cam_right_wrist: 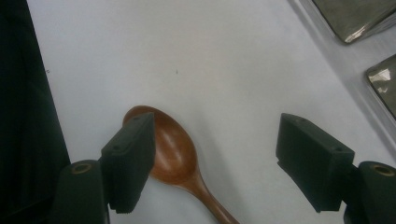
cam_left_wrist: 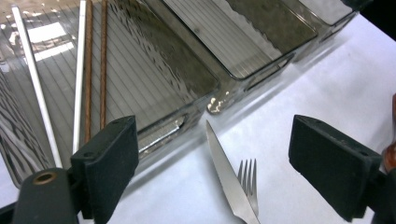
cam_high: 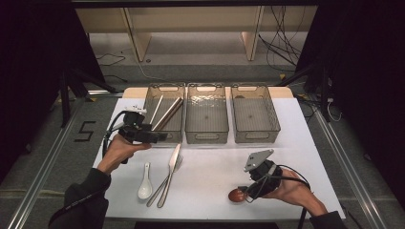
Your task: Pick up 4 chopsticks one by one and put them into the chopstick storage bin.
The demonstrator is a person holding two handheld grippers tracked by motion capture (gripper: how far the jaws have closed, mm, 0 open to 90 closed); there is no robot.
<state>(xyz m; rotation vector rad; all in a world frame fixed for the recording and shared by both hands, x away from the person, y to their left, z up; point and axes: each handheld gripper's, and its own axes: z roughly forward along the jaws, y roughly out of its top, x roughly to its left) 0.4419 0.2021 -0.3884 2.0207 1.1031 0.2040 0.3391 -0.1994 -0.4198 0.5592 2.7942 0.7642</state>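
below the open right gripper (cam_right_wrist: 215,158), a wooden spoon (cam_right_wrist: 175,154) lies on the surface, its bowl beside one jaw, handle trailing back.

Both grippers black w/ blocky matte jaw pads, brass-coloured screw at each jaw base. Right gripper (cam_high: 244,192) has grey 3-cornered plate (cam_high: 258,159) on top; left gripper (cam_high: 160,137) none. Black cables loop off each. Dark olive sleeves (cam_high: 83,202).

Three clear smoky plastic bins (cam_high: 207,119) stand in a row. Chopsticks in the left bin: two white (cam_left_wrist: 35,84), two brown wooden (cam_left_wrist: 95,70). One steel knife (cam_high: 171,172), one steel fork (cam_high: 165,180), one white ceramic spoon (cam_high: 145,183), one brown wooden spoon (cam_right_wrist: 173,156).
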